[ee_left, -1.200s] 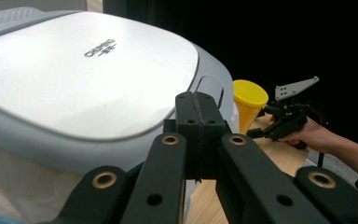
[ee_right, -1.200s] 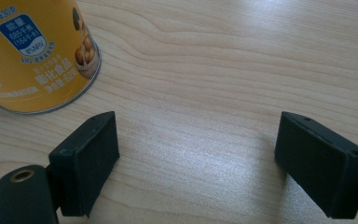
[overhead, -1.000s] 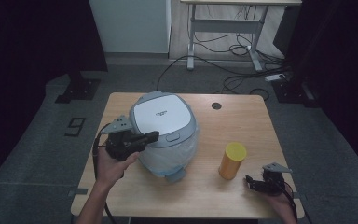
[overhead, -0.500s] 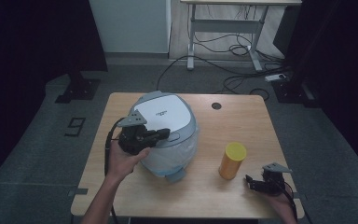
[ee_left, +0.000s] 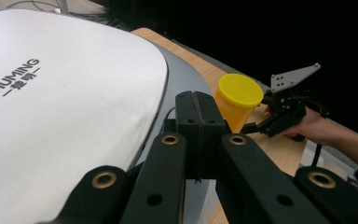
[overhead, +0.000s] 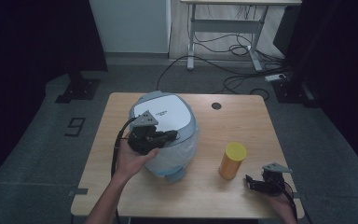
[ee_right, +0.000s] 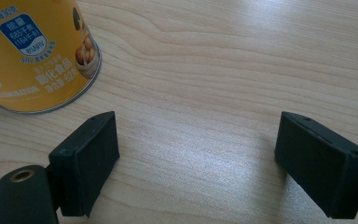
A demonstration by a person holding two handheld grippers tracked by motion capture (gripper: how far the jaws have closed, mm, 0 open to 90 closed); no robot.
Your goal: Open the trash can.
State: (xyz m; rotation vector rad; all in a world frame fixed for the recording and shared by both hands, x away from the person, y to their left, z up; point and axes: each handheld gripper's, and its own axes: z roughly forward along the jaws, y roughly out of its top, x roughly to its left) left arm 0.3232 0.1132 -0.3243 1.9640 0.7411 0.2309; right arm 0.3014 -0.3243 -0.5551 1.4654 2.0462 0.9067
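Observation:
A grey and white rice cooker (overhead: pixel 165 116) stands at the left middle of the wooden table (overhead: pixel 247 121). My left gripper (overhead: pixel 172 135) hovers over its front edge, pointing right, jaws shut with nothing between them. In the left gripper view the closed jaws (ee_left: pixel 199 100) sit above the white lid (ee_left: pixel 65 107). A yellow can (overhead: pixel 232 160) with a yellow lid stands upright to the cooker's right. My right gripper (overhead: pixel 251 181) rests low near the table's front right corner, open, with bare wood between its jaws (ee_right: pixel 198 140). The can (ee_right: pixel 32 51) stands just beyond its left jaw, apart from it.
A round cable hole (overhead: pixel 216 106) sits in the table's far side. Cables and a desk frame (overhead: pixel 223 37) lie on the floor behind. Dark curtains hang on both sides. A cable trails from my left gripper over the table's left part.
My left hand has moved right, from beside the cooker's left flank to over its front edge. The right gripper and the can have stayed put.

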